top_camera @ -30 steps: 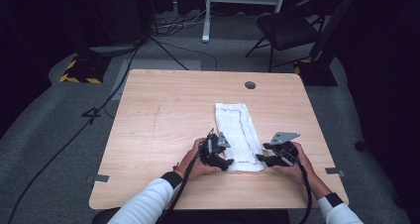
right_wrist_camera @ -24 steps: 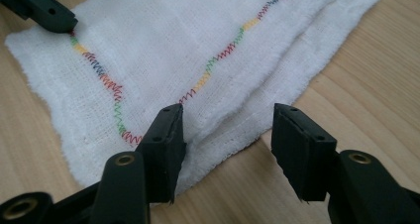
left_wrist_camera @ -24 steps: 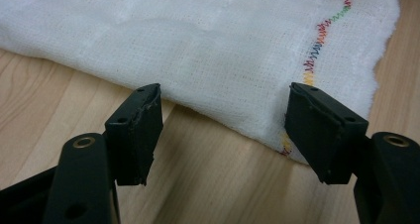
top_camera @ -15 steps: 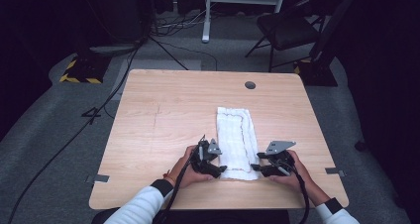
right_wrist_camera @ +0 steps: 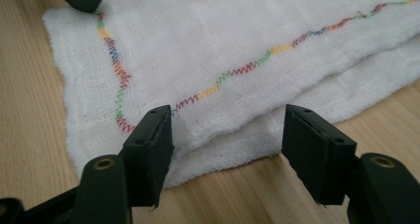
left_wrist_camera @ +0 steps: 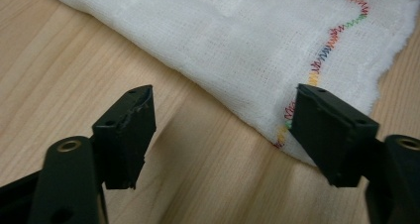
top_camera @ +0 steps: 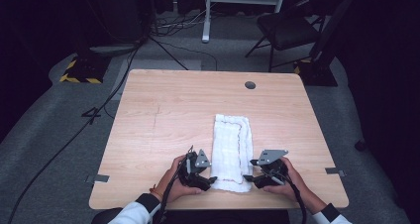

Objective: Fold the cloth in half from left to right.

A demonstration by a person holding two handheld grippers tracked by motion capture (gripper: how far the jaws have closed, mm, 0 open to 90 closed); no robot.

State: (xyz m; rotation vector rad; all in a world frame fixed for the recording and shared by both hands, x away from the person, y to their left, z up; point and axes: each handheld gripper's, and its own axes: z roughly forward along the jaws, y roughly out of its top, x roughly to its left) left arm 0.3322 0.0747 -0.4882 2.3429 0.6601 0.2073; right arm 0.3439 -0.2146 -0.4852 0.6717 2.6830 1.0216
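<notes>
Both tongs, left (top_camera: 210,180) and right (top_camera: 247,178), face each other low (jaws just opened, nothing gripped).

a light wooden table (top_camera: 163,115) with a round dark grommet hole (top_camera: 250,84) near its far edge stands on grey carpet (top_camera: 54,135). beyond it are a black folding chair (top_camera: 287,28), a white stand base (top_camera: 205,16) and a yellow-black striped block (top_camera: 79,75).

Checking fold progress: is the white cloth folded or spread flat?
Folded. The white cloth lies as a narrow strip on the table, and stacked layers show at its edge in the right gripper view.
</notes>
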